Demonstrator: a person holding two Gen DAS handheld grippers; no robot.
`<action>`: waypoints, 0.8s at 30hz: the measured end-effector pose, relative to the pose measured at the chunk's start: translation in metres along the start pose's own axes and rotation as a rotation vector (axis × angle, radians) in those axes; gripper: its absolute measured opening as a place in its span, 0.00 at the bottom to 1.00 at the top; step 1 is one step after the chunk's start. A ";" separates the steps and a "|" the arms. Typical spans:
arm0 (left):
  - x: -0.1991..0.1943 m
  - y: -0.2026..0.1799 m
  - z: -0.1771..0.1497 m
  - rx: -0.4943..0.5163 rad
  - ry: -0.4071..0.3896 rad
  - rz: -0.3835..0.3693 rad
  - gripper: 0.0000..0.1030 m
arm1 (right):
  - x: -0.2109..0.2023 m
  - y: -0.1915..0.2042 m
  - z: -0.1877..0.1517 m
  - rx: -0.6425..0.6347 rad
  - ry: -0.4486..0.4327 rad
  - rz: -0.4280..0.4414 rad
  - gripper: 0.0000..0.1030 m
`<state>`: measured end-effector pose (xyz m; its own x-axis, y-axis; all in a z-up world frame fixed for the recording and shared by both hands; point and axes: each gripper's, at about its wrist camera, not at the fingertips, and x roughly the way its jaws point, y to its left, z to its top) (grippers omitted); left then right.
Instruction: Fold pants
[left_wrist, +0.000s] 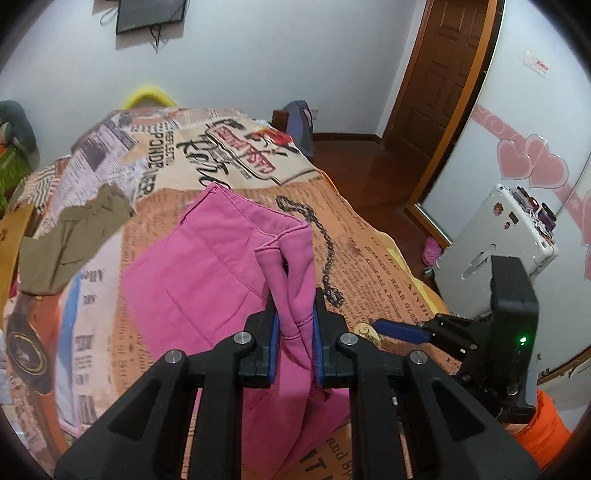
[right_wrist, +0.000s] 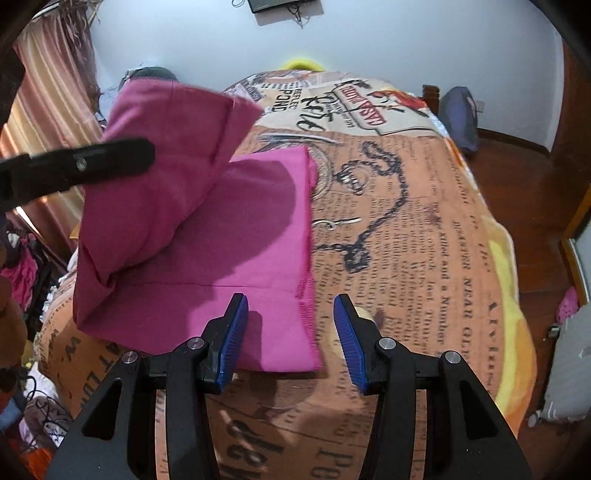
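Bedroom, white walls, wooden door on the far side, bed covered with a newspaper-print blanket. That's the work area.

Pink pants lie on the near half of the bed, left of centre. Bottom layer is flat on the blanket, with a straight vertical edge on its right side and a hem at the near end.

Left gripper: jaws nearly pressed together, pinching a bunched edge of the pink fabric between the blue pads. That end is lifted clear of the bed and hangs as a raised flap above the flat layer. A shadow falls under it, so it isn't laid down yet.

Right gripper: jaws spread, nothing between them. It hovers just above the near right corner of the flat layer. I see no contact with the cloth.

Progress, my read: mid-fold. The pants already look narrowed to one stacked strip. The lengthwise fold-over is in hand, not landed. Left to do: lay the lifted end down on the flat part, line up the edges, smooth, maybe fold once more.

Olive garment sits further left on the bed, untouched. White suitcase stands on the floor to the right.
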<state>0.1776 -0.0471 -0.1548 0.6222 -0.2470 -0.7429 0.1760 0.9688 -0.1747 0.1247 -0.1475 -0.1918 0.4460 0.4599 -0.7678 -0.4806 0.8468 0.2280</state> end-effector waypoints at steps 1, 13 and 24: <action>0.004 -0.003 -0.001 0.006 0.010 -0.001 0.14 | -0.001 -0.002 -0.001 0.005 -0.005 -0.012 0.44; 0.036 -0.020 -0.013 0.034 0.112 -0.018 0.14 | -0.005 -0.013 -0.004 0.045 -0.011 -0.011 0.44; 0.021 -0.031 -0.017 0.114 0.108 -0.021 0.34 | -0.027 -0.011 0.000 0.029 -0.069 -0.041 0.48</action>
<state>0.1728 -0.0820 -0.1760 0.5325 -0.2572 -0.8064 0.2776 0.9531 -0.1207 0.1180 -0.1695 -0.1743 0.5163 0.4417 -0.7337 -0.4396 0.8720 0.2156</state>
